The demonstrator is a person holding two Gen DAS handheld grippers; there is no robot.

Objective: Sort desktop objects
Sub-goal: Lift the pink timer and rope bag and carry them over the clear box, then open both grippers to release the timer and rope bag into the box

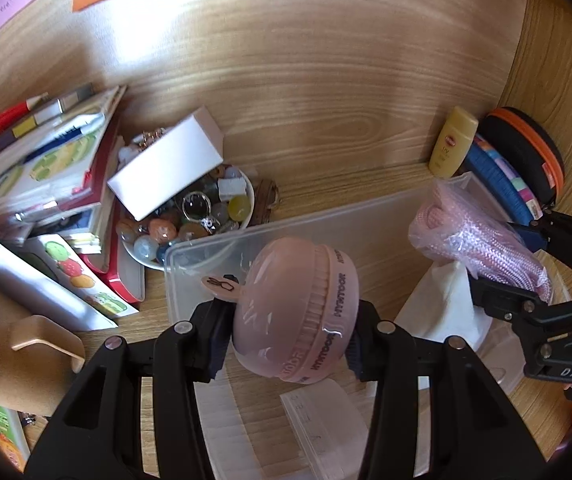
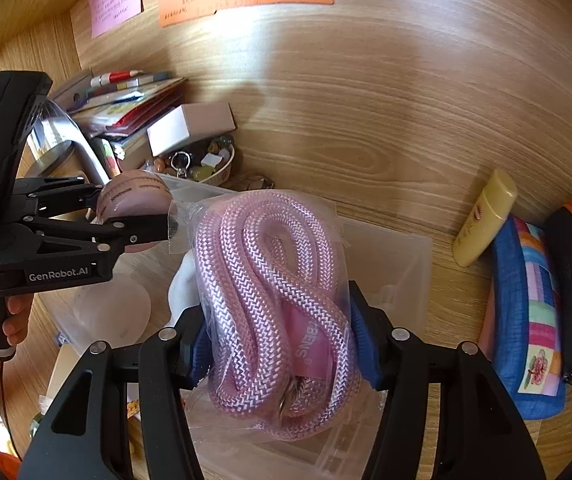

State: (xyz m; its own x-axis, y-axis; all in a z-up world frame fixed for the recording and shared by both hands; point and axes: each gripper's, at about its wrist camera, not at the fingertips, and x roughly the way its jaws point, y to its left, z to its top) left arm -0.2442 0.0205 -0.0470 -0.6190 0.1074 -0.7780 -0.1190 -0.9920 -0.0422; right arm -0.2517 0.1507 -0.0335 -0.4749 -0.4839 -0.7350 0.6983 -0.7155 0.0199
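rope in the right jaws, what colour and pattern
Pink rope with a white braided weave, bagged in clear plastic; clearest in the right wrist view.

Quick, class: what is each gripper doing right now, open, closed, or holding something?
Left gripper: closed on the pink round case.
Right gripper: closed on the bagged pink rope.
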